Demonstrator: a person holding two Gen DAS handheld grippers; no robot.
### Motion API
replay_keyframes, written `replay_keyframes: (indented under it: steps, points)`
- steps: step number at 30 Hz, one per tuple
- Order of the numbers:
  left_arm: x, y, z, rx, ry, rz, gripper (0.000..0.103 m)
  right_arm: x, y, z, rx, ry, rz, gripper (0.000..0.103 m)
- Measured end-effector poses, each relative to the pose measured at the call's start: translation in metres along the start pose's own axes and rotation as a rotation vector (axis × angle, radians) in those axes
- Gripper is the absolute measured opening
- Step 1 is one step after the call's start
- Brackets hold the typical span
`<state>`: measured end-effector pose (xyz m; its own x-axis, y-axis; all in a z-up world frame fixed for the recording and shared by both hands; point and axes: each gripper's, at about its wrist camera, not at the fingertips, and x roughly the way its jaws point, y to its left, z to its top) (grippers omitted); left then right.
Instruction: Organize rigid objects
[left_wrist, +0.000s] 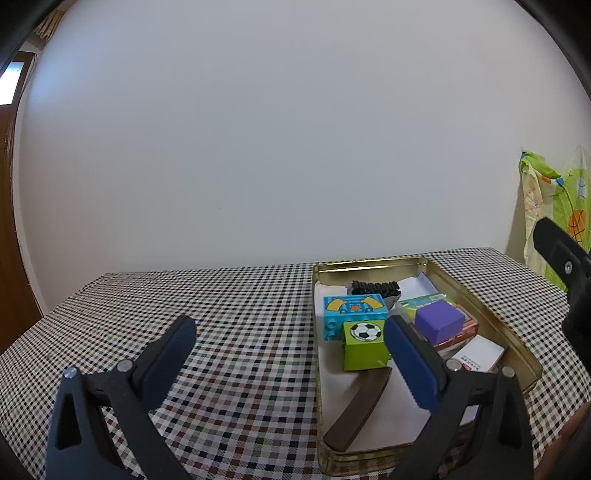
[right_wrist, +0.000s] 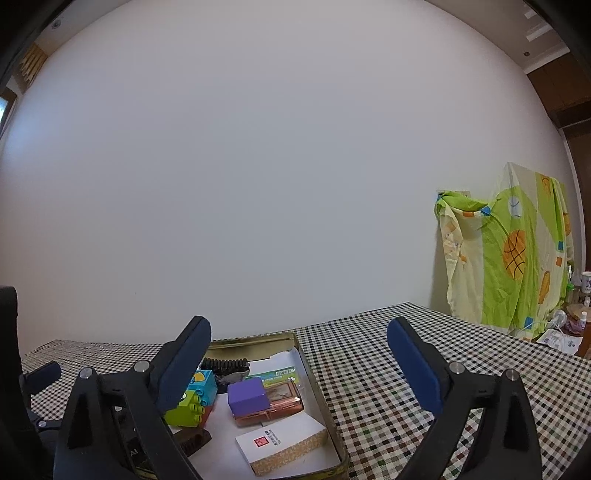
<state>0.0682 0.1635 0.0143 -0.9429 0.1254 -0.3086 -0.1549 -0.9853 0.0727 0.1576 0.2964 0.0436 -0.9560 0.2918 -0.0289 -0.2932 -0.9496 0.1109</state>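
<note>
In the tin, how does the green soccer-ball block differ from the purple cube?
The green soccer-ball block carries a printed ball picture; the purple cube is plain on the faces shown. The green block has studs on one side, seen from the right wrist; the purple cube shows smooth faces. The green block sits on the tin's white lining beside the blue block; the purple cube rests atop a copper-coloured case. Both lie inside the tin, ungripped.

the left wrist view looked forward and slightly down from low over the checked tablecloth (left_wrist: 229, 332), close to the tin tray (left_wrist: 480, 295) at its right. the right wrist view faced the same wall from the tray's (right_wrist: 317, 387) other side. both shared the tray's contents.
</note>
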Motion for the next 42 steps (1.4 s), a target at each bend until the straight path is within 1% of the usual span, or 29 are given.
replay_keyframes:
  steps: [22, 35, 42]
  points:
    - [0.000, 0.003, -0.001, -0.001, 0.005, 0.018, 0.103, -0.004, 0.008, -0.001, -0.053, -0.009, 0.011, 0.099]
    - [0.001, 0.003, -0.001, 0.006, 0.005, 0.022, 0.103, -0.002, 0.013, -0.001, -0.054, -0.010, 0.002, 0.099]
    - [0.003, 0.002, -0.001, 0.019, 0.010, 0.025, 0.103, -0.003, 0.009, 0.000, -0.052, -0.007, 0.009, 0.099]
